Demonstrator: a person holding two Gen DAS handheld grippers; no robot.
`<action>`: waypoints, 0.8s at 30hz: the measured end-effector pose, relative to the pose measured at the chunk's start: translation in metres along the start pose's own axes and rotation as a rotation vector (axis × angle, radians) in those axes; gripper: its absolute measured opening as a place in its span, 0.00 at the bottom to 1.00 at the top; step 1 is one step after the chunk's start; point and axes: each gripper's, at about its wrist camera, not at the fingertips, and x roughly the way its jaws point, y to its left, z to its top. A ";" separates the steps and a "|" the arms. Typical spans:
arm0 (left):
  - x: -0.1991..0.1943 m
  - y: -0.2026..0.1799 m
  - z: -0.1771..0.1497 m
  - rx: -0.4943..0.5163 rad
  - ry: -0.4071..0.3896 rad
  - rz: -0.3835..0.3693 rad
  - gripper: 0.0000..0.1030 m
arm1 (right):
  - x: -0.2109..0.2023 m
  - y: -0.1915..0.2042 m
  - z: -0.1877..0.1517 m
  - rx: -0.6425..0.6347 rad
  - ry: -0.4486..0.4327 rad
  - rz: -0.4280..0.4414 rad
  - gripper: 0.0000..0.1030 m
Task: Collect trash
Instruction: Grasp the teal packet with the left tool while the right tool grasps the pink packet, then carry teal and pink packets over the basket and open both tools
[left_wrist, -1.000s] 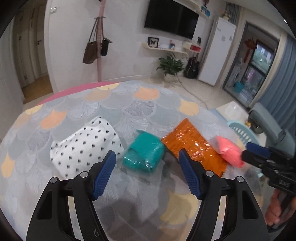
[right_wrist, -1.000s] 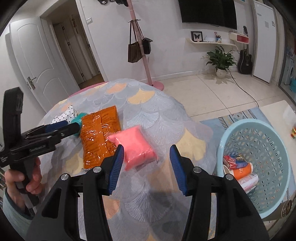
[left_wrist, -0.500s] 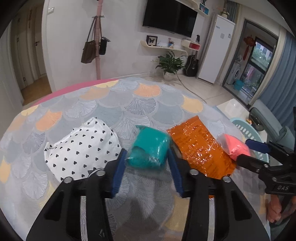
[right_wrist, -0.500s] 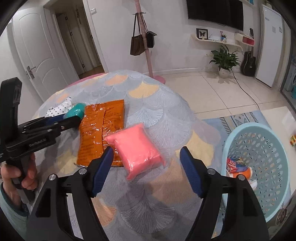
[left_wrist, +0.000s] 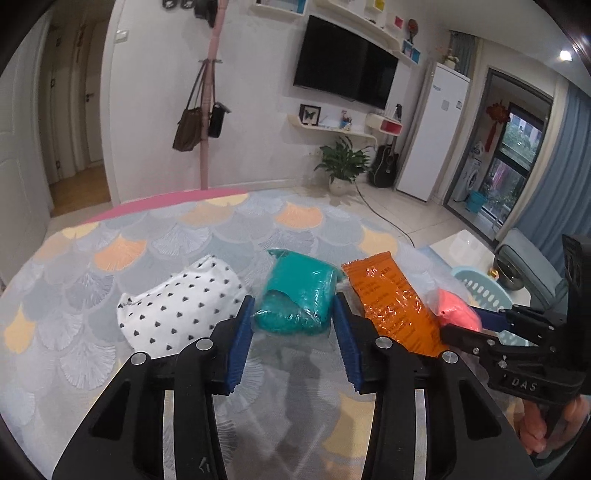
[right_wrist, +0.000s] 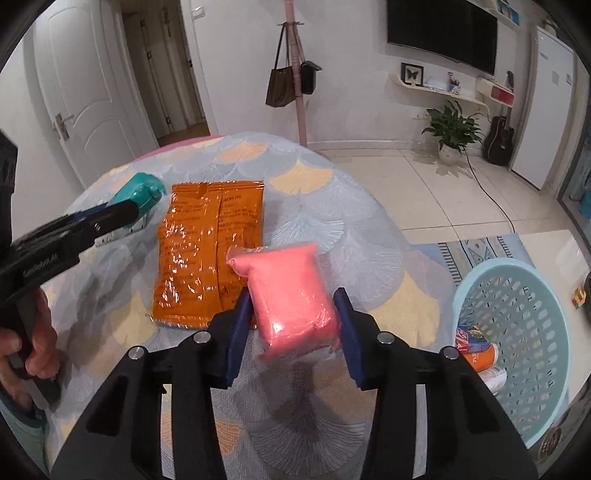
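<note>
Two grips are closing at once. The left gripper (left_wrist: 293, 325), low centre of its own view, is pinching the teal packet (left_wrist: 297, 291) between both blue pads. The right gripper (right_wrist: 293, 325), low centre of its view, has just been closing, and its pads are pressing the flanks of the pink packet (right_wrist: 291, 295).

Step in hand, as I am judging it: the pickup; both packets are looking seized but barely off the tablecloth (left_wrist: 147, 243). The next move is calling for a lift, then a carry to the blue basket (right_wrist: 517, 332), lower right in the right view, already holding some trash.

An orange wrapper (right_wrist: 210, 251) is lying between the two packets, just beside the pink one and partly under it. A dotted white pouch (left_wrist: 177, 306) is sitting left of the teal. The table edge is dropping away toward the basket; open floor is lying beyond.
</note>
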 end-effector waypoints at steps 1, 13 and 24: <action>-0.004 -0.005 0.000 0.012 -0.013 0.001 0.40 | -0.001 -0.002 0.000 0.011 -0.010 0.007 0.40; -0.030 -0.026 0.006 0.032 -0.099 -0.060 0.39 | -0.041 -0.024 -0.011 0.128 -0.203 -0.030 0.40; -0.059 -0.072 0.009 0.060 -0.099 0.002 0.39 | -0.115 -0.072 -0.027 0.228 -0.311 -0.079 0.39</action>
